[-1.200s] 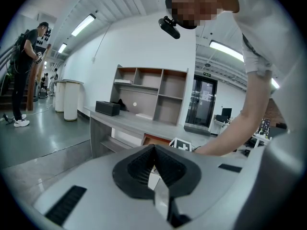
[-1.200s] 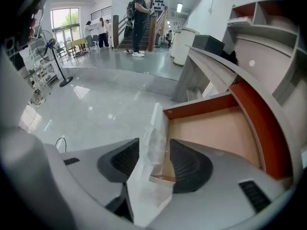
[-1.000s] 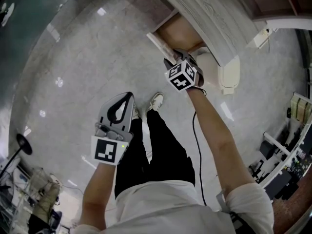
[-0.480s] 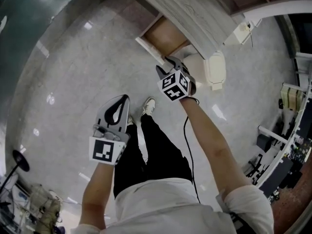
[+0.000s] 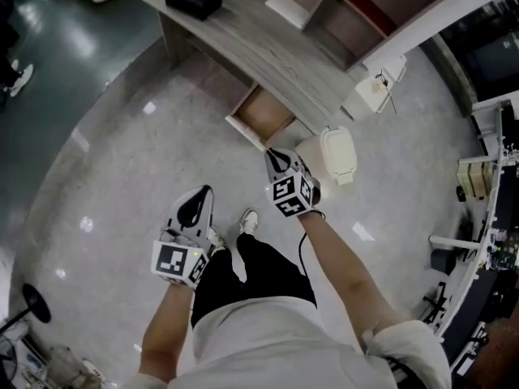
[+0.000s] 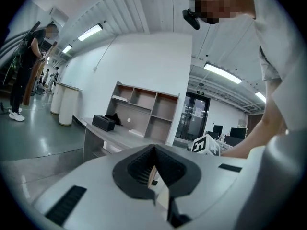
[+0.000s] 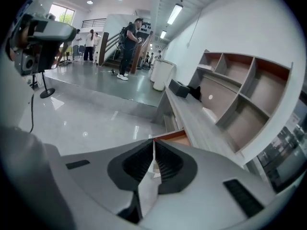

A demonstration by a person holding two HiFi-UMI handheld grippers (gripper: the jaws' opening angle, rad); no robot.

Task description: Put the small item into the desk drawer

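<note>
Our right gripper (image 7: 153,140) is closing its jaws, the tips all but meeting with nothing between them. Just beyond them the desk drawer (image 7: 173,137) stands open. Our left gripper (image 6: 154,147) has its jaws pressed together, empty, the desk (image 6: 112,137) well ahead. We cannot make out the small item.
</note>
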